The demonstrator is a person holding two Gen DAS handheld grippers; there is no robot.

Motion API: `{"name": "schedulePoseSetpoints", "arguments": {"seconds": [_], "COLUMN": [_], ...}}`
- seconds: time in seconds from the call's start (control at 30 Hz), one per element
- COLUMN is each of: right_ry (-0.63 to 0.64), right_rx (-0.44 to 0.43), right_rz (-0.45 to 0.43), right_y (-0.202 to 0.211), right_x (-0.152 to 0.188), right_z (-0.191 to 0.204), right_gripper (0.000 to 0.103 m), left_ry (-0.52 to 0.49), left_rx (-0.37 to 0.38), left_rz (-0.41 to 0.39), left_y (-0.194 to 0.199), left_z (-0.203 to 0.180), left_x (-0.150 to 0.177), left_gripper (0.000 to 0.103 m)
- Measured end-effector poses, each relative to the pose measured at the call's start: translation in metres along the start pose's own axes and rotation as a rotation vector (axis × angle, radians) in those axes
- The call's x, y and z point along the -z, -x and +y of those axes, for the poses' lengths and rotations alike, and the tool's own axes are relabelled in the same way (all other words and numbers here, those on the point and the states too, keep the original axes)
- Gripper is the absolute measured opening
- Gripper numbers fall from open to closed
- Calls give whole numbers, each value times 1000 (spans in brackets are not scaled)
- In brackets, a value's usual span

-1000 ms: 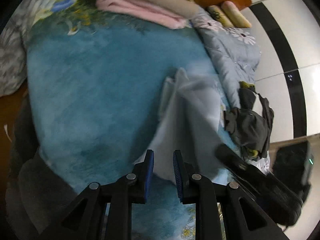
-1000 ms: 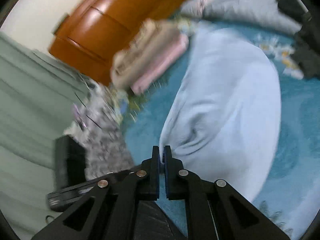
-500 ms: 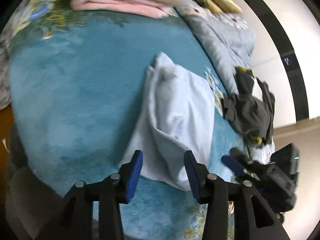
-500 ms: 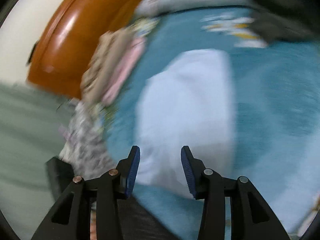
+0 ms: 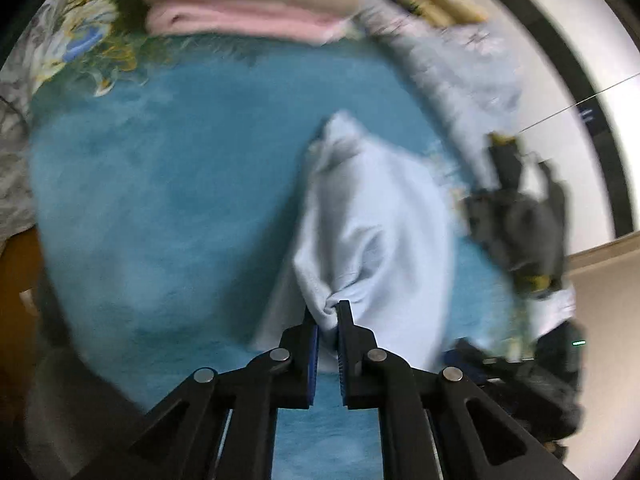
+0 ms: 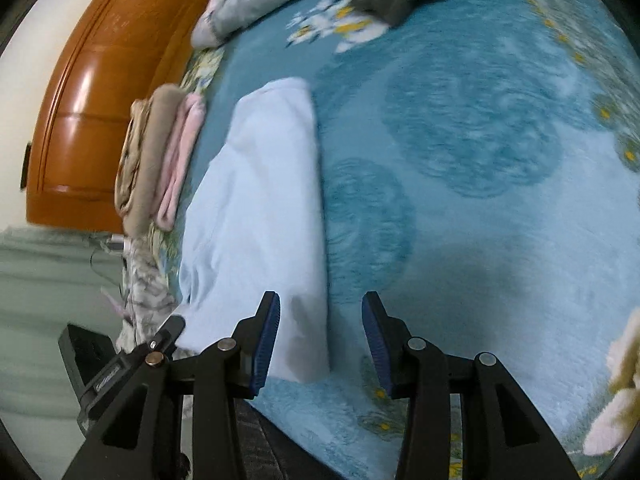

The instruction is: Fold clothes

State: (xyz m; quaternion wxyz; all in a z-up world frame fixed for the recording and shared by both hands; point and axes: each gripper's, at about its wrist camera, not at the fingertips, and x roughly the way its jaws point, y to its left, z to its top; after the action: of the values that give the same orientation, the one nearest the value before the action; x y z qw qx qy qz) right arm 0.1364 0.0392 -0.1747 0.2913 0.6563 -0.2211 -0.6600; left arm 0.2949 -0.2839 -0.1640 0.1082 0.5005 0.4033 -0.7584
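A pale blue garment [image 5: 380, 232] lies partly folded on the teal blanket [image 5: 160, 200]. My left gripper [image 5: 327, 312] has its jaws closing, and a bunched fold of the garment's near edge is pinched between the pads. In the right wrist view the same garment [image 6: 260, 200] runs away from me as a long strip. My right gripper [image 6: 320, 308] hangs open just above its near corner; the cloth lies under the left finger and the gap, untouched by the pads.
A stack of folded beige and pink clothes [image 5: 248, 12] sits at the far end by the wooden headboard [image 6: 100, 80]. A dark grey garment [image 5: 520, 224] lies crumpled to the right, next to a grey floral quilt [image 5: 460, 60]. The blanket [image 6: 480, 160] stretches wide to the right.
My left jaws opened wide, then closed on a fold of the pale blue garment. My right gripper let go of the cloth, opened, rolled and dropped toward the garment's near corner.
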Motion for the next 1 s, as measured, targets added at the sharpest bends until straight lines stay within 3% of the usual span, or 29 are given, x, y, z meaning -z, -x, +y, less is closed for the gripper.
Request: {"name": "schedulePoseSetpoints", "arguments": {"seconds": [0.13, 0.3, 0.37, 0.4, 0.43, 0.6, 0.67, 0.83, 0.93, 1.0], "right_ry": [-7, -38, -68, -70, -69, -16, 61, 256, 213, 126], "right_rx": [-12, -63, -101, -103, -100, -63, -11, 237, 351, 337], "right_rz": [70, 119, 126, 120, 115, 59, 17, -58, -77, -125], "right_y": [-20, -37, -43, -45, -46, -18, 8, 75, 93, 105], "right_x": [3, 8, 9, 10, 10, -6, -22, -84, -111, -113], "right_z": [-1, -2, -1, 1, 4, 8, 8, -9, -30, -45], "right_gripper": [44, 44, 44, 36, 14, 7, 7, 6, 8, 11], "left_ry": [129, 205, 214, 213, 204, 135, 110, 65, 35, 39], "left_rx": [85, 194, 215, 219, 216, 195, 199, 218, 187, 166], "left_rz": [66, 20, 9, 3, -4, -16, -9, 37, 90, 111], "left_y": [-13, 0, 4, 6, 8, 18, 18, 2, -18, -27], "left_z": [26, 42, 44, 42, 37, 20, 12, -14, -35, -41], "left_x": [4, 6, 6, 4, 2, -2, -4, -11, -15, -16], "left_gripper": [12, 33, 34, 35, 37, 43, 45, 48, 52, 57]}}
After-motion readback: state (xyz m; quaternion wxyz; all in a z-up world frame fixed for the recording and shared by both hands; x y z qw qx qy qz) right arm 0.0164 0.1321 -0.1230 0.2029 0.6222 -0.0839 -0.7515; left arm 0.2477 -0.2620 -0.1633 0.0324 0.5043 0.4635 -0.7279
